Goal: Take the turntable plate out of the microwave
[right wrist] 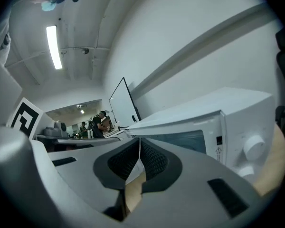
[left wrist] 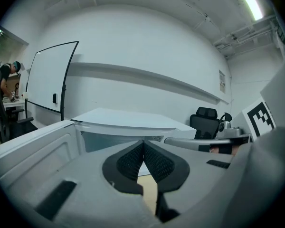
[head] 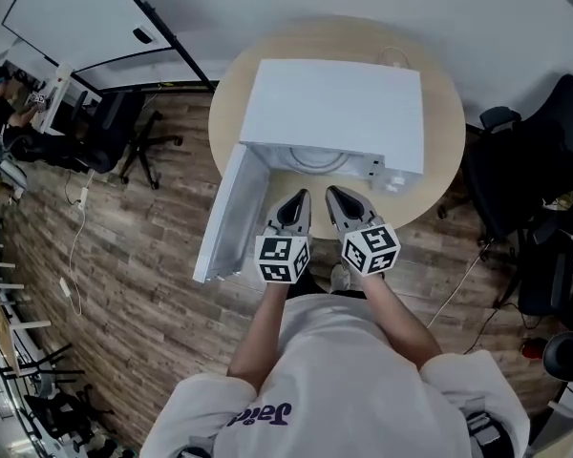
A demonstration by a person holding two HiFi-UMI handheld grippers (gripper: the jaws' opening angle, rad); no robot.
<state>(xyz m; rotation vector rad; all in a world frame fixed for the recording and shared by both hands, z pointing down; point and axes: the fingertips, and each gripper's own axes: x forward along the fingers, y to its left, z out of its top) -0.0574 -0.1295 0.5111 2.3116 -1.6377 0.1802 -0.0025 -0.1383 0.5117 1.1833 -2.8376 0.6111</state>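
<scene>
A white microwave (head: 334,113) stands on a round wooden table (head: 449,175) with its door (head: 227,213) swung open to the left. A pale round rim of the turntable plate (head: 315,159) shows in the cavity mouth in the head view. My left gripper (head: 296,198) and my right gripper (head: 336,195) are side by side just in front of the opening, both shut and empty. The left gripper view has its shut tips (left wrist: 143,142) facing the microwave (left wrist: 128,122). In the right gripper view the shut tips (right wrist: 139,141) face the microwave's front and knob (right wrist: 253,147).
The open door (left wrist: 33,151) stands close at the left of my left gripper. Black office chairs (head: 516,179) are to the right of the table, another chair (head: 138,136) and a whiteboard (head: 95,12) to the left. A person sits at a desk (head: 5,108) far left.
</scene>
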